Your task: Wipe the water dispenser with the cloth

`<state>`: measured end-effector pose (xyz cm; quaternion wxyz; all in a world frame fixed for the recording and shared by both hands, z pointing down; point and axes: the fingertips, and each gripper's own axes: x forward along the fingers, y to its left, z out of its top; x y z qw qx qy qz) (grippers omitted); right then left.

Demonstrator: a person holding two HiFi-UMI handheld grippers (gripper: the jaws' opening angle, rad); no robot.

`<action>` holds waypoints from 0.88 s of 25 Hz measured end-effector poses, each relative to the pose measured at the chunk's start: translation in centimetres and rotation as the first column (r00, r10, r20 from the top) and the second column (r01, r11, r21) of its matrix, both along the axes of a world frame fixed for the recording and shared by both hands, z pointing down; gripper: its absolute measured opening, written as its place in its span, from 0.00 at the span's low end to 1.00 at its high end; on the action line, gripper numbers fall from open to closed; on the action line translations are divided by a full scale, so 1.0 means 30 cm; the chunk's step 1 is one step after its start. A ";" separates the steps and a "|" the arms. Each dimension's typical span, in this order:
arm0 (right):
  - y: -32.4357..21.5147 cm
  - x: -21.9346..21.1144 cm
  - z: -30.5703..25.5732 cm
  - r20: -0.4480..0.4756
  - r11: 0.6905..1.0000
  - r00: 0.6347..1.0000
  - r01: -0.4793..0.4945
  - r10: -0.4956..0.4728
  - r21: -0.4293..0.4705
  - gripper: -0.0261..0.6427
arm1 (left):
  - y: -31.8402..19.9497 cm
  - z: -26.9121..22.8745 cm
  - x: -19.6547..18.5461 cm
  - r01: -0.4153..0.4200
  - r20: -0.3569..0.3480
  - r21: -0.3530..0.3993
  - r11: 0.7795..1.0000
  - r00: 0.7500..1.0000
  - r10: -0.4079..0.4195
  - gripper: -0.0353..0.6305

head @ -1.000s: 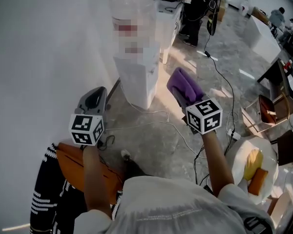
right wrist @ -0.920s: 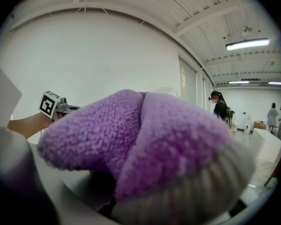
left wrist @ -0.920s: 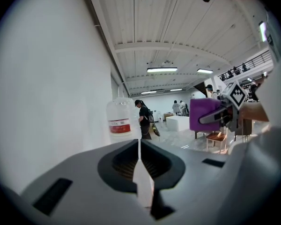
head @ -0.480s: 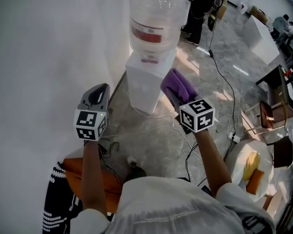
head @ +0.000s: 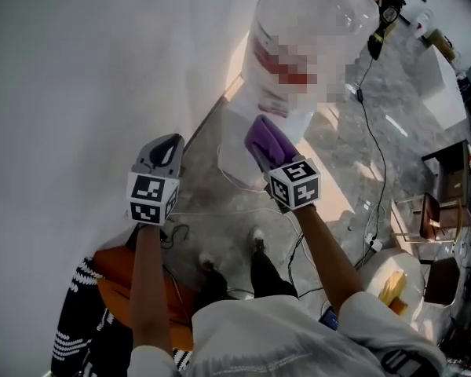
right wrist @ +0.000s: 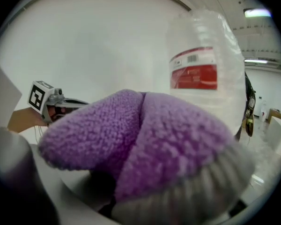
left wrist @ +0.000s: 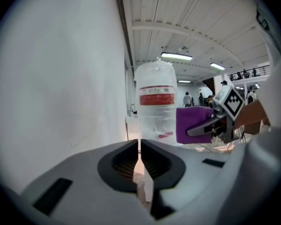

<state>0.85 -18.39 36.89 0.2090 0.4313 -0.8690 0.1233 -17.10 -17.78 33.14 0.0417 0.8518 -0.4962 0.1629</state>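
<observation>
The water dispenser (head: 255,136) is a white cabinet against the wall, topped by a large clear bottle (head: 314,22) with a red label. My right gripper (head: 261,144) is shut on a folded purple cloth (head: 268,140) and holds it just in front of the dispenser's top, below the bottle. The cloth (right wrist: 136,135) fills the right gripper view, with the bottle (right wrist: 201,74) close behind it. My left gripper (head: 163,152) hangs to the left near the wall, its jaws shut on nothing (left wrist: 140,161). The left gripper view shows the bottle (left wrist: 155,102) and the cloth (left wrist: 192,124).
A white wall (head: 78,77) runs along the left. Cables (head: 220,210) trail over the grey floor around the dispenser's base. An orange object (head: 118,285) lies at the lower left. A round white table (head: 388,277) with yellow items stands at the lower right.
The view has closed in on the dispenser, and the bottle now looms large. My right gripper with the cloth has moved up to the dispenser's top. My left gripper stays beside the wall.
</observation>
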 end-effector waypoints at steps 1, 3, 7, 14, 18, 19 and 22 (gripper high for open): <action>-0.044 -0.015 0.044 -0.020 1.000 1.000 -0.001 0.001 -0.003 0.14 | -0.019 0.026 -0.014 0.020 0.003 -0.014 1.000 1.000 -0.020 0.09; -0.128 -0.043 0.138 -0.053 1.000 0.999 -0.006 0.005 -0.018 0.14 | -0.043 0.081 -0.036 0.059 -0.008 -0.044 0.997 0.998 -0.060 0.09; -0.262 -0.109 0.335 -0.058 0.996 0.998 -0.013 0.007 -0.094 0.14 | -0.064 0.211 -0.077 0.130 -0.022 -0.110 0.985 0.991 -0.133 0.09; -0.402 -0.195 0.608 -0.023 0.964 0.999 -0.042 0.037 -0.264 0.14 | -0.064 0.425 -0.079 0.147 -0.016 -0.221 0.964 0.988 -0.155 0.09; -0.460 -0.213 0.684 -0.011 0.949 0.998 -0.068 0.068 -0.308 0.14 | -0.072 0.483 -0.062 0.136 -0.019 -0.248 0.959 0.989 -0.146 0.09; -0.471 -0.213 0.705 -0.005 0.941 0.997 -0.080 0.083 -0.328 0.14 | -0.075 0.491 -0.059 0.134 -0.018 -0.252 0.958 0.989 -0.143 0.09; -0.492 -0.184 0.759 0.058 0.887 0.978 -0.155 0.199 -0.436 0.14 | -0.083 0.511 -0.043 0.123 -0.021 -0.260 0.958 0.991 -0.133 0.09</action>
